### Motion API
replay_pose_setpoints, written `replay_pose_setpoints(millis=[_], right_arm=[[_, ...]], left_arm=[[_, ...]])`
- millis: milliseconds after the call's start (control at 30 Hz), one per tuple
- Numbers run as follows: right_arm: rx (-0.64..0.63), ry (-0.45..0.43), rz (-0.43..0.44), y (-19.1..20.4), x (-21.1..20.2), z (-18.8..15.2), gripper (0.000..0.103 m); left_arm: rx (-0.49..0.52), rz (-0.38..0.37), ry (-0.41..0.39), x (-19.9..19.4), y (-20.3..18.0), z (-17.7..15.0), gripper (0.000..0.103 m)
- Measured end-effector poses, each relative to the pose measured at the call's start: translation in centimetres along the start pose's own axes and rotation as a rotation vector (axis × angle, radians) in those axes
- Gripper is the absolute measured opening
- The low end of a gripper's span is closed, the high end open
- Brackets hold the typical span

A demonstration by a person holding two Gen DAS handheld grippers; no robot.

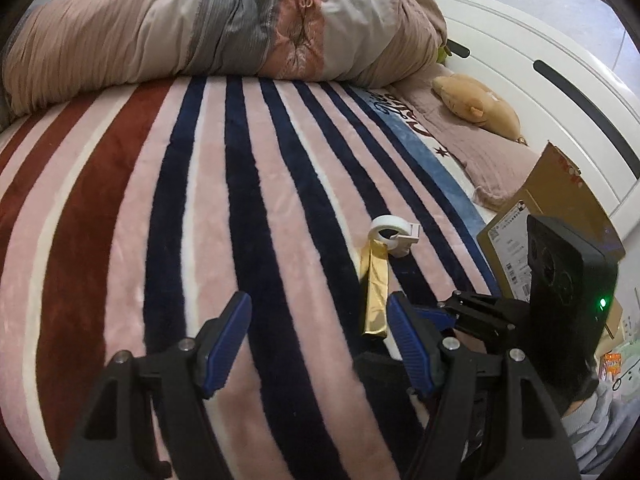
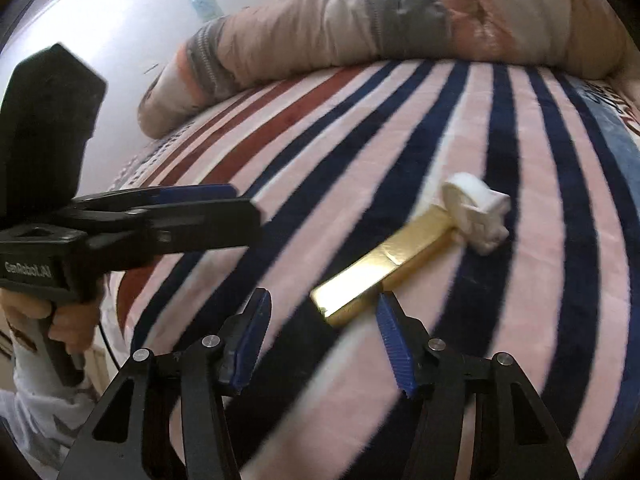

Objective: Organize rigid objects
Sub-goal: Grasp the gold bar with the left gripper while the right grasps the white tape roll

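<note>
1. My right gripper, black-framed with ribbed blue pads, hangs just above the bed with its jaws apart and nothing between them. The near end of the long, shiny gold rectangular box sits just ahead of the gap, close beside the right-hand pad but not touched by it.
2. My left gripper stands open and empty too, its pads spread over the plush striped blanket, pink with navy, white and rust-red bands. The gold box lies just beside its right-hand finger, a little outside the gap.
3. I judge the gold box to be stiff and light, probably card under foil. The foil looks slick, so I would clamp across its two long side faces, near the middle, where the ribbed pads can bite flat. Its narrow width suits the jaws; lengthwise it would not fit.
4. At the box's far end, touching it, lies the small white plastic tape dispenser, round-bodied with a stubby cutter end. It looks hard and very light. I would pinch it across its flat round sides, since the curved rim would likely squirt out.
5. The soft blanket gives underneath, so pressing down could tip either piece.
6. Further right stands an open brown cardboard box with a printed label, against the white bed frame.
7. Farthest off, a rolled beige and grey quilt lies across the bed.
</note>
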State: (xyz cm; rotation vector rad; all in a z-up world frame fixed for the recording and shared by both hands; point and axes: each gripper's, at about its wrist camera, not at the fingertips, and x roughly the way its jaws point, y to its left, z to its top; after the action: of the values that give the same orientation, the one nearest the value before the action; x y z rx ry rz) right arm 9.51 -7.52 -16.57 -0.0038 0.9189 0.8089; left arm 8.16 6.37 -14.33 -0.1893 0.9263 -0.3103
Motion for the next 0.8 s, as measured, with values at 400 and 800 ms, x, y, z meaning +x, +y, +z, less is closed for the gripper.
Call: replay_pose_setpoints(millis=[400,800], right_arm=[[0.042,0.025,-0.445,-3.6,-3.0,-1.0,0.052],[0.011,-0.115,-0.334,-4.0,-2.1,2.3,0.047]], left_arm=[[0.065,-0.065,0.089,5.4,-2.6,0.0,0.05],[0.078,0.001,0.05,4.6,-1.8,-0.7,0.015]])
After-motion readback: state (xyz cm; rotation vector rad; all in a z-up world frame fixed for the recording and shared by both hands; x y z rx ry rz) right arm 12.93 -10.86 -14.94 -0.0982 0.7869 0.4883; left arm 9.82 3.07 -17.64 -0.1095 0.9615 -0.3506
